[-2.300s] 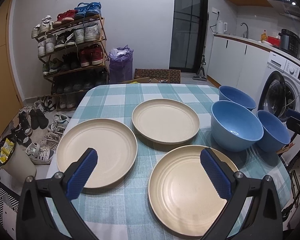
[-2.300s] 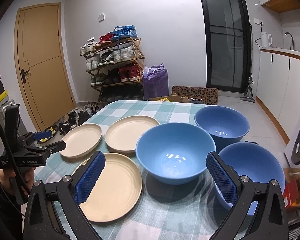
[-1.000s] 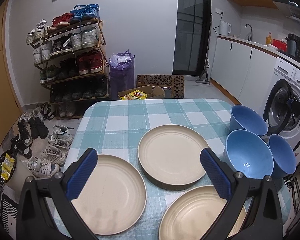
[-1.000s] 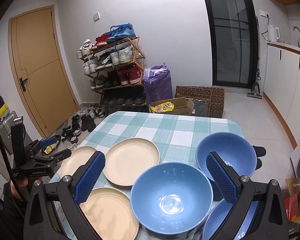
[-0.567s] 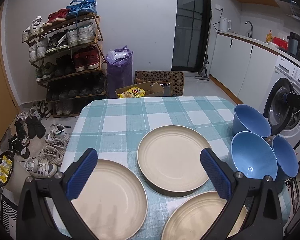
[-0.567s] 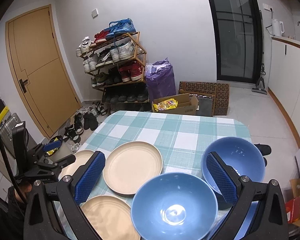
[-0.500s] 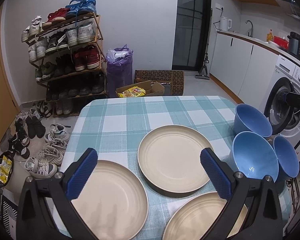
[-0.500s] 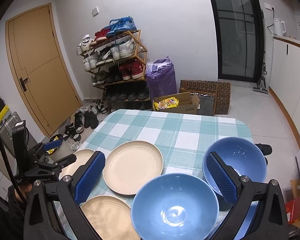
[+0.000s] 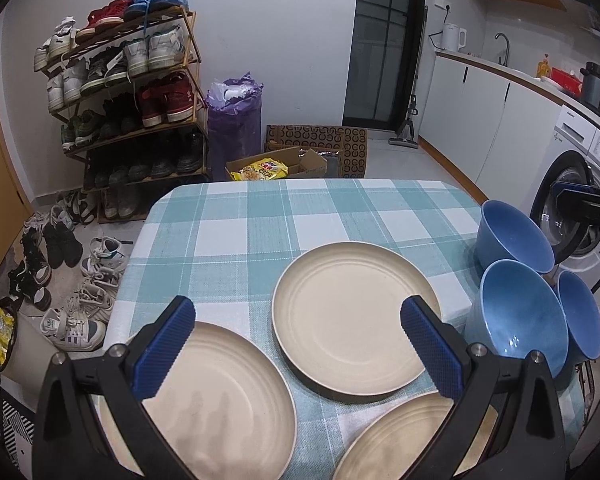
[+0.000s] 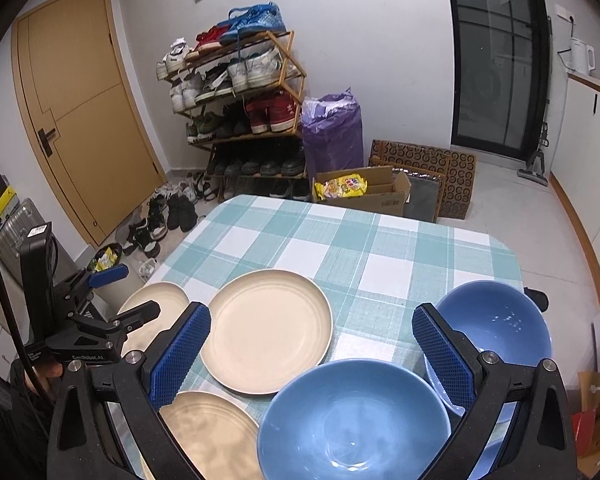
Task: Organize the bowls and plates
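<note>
Three cream plates lie on the checked tablecloth: a middle plate (image 9: 354,316) (image 10: 266,326), a left plate (image 9: 220,400) (image 10: 156,308) and a near plate (image 9: 396,440) (image 10: 208,436). Three blue bowls stand at the right: a far bowl (image 9: 512,236) (image 10: 496,330), a middle bowl (image 9: 512,312) (image 10: 352,420) and a bowl at the table's edge (image 9: 580,312). My left gripper (image 9: 298,350) hangs open above the near plates, holding nothing. My right gripper (image 10: 310,358) is open and empty above the middle bowl. The left gripper (image 10: 112,296) also shows in the right wrist view, at the left.
The table (image 9: 300,216) has bare cloth at its far half. Beyond it stand a shoe rack (image 9: 128,92), a purple bag (image 9: 234,120) and cardboard boxes (image 9: 276,168). A washing machine (image 9: 580,200) is at the right, a wooden door (image 10: 84,108) at the left.
Both grippers have risen and pulled back from the table, so plates and bowls sit lower in view and more floor shows. Plates and bowls have not moved. Both grippers stay open.
</note>
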The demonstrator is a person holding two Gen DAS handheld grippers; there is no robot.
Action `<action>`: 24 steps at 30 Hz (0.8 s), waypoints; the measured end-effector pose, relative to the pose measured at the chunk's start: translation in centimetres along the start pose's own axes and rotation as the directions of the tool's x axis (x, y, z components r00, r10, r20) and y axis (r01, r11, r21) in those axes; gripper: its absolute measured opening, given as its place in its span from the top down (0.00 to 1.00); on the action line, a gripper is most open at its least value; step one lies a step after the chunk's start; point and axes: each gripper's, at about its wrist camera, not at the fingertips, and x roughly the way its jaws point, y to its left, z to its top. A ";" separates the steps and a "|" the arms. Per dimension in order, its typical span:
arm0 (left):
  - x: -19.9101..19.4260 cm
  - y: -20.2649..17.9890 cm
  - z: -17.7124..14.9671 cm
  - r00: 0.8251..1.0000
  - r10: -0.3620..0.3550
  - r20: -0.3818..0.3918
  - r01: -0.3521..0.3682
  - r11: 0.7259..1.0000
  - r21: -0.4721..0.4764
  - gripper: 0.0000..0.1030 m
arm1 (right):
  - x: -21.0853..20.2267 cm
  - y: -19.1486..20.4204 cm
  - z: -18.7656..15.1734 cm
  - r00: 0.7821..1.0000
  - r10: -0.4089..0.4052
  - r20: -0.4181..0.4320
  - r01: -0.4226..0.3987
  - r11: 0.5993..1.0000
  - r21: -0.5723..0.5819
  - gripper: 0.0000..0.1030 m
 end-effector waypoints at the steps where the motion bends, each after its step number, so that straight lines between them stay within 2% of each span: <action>1: 0.2 0.1 0.0 1.000 -0.002 -0.005 0.002 1.000 -0.002 0.00 | 0.4 0.0 0.0 1.000 0.001 -0.008 -0.001 1.000 0.002 0.00; 20: 4.8 0.5 -0.4 0.995 -0.032 -0.090 0.030 0.999 -0.024 0.01 | 8.6 -0.2 -0.3 0.983 0.019 -0.185 -0.023 0.999 -0.021 0.00; 24: 5.6 0.7 -0.5 0.993 -0.049 -0.108 0.046 0.998 -0.035 0.04 | 9.8 -0.4 -0.5 0.978 0.028 -0.209 -0.034 0.999 -0.023 0.04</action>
